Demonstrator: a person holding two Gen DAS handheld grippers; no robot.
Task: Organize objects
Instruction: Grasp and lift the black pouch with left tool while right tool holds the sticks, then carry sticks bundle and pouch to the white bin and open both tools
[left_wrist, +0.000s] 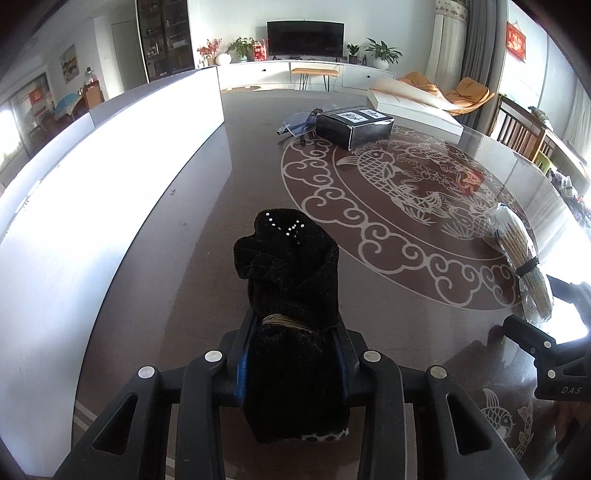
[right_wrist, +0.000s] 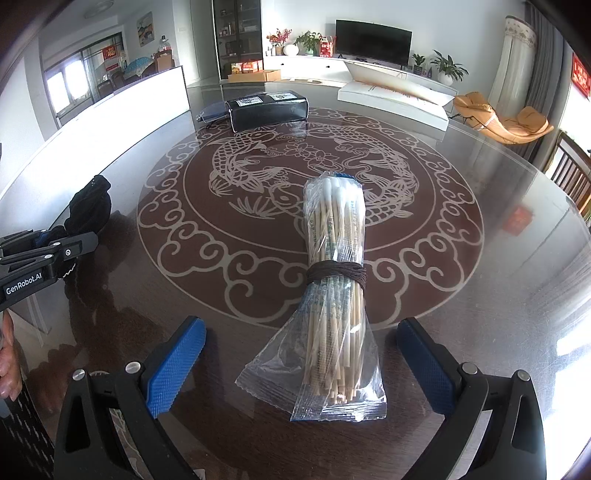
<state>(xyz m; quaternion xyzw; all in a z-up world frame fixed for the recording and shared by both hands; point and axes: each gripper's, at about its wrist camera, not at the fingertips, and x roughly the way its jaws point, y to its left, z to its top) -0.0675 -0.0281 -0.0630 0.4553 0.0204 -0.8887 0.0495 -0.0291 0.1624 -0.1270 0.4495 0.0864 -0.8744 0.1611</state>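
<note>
One black fuzzy cloth (left_wrist: 291, 295) sits pinched between the nearly closed jaws of the left gripper (left_wrist: 293, 354), near the table's (left_wrist: 207, 236) left edge; its lower end is cut off. One bagged swab bundle (right_wrist: 336, 280) lies between the right gripper's (right_wrist: 301, 354) wide-open, empty jaws. By the far edge: one black box (right_wrist: 267, 109), perhaps glasses (left_wrist: 297, 123) beside it.

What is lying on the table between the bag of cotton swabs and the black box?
Nothing lies there. In the right wrist view, only bare table with its fish pattern separates the bag of cotton swabs from the black box.
</note>
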